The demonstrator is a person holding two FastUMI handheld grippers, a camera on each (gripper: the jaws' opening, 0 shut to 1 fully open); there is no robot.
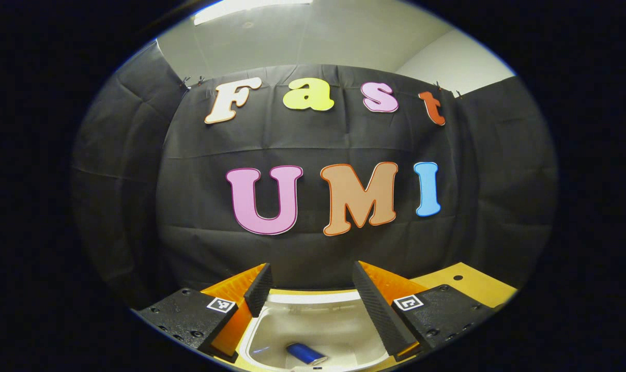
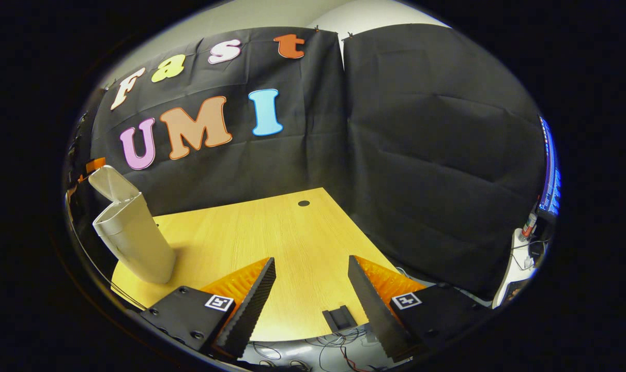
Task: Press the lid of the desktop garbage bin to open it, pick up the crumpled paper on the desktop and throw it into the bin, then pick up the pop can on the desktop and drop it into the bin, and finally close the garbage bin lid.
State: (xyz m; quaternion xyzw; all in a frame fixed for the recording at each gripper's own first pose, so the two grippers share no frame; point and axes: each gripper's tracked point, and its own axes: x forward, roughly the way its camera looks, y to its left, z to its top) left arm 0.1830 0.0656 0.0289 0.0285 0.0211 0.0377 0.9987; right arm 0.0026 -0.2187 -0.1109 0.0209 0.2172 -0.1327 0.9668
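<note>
Inside the open bin (image 1: 271, 330) lies the unlabelled blue can (image 1: 305, 353); both grippers' fingers spread apart, empty.

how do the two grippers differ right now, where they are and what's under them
The left gripper hangs over the open white plastic bin, with the blue pop can lying inside below its fingers. The right gripper sits off to the side above the bare yellow wooden desktop, the bin far to its left. Both are open and hold nothing.

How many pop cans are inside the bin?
1. A blue pop can lies on its side at the bottom of the open white garbage bin, below the left gripper. More might be hidden under the rim.
</note>
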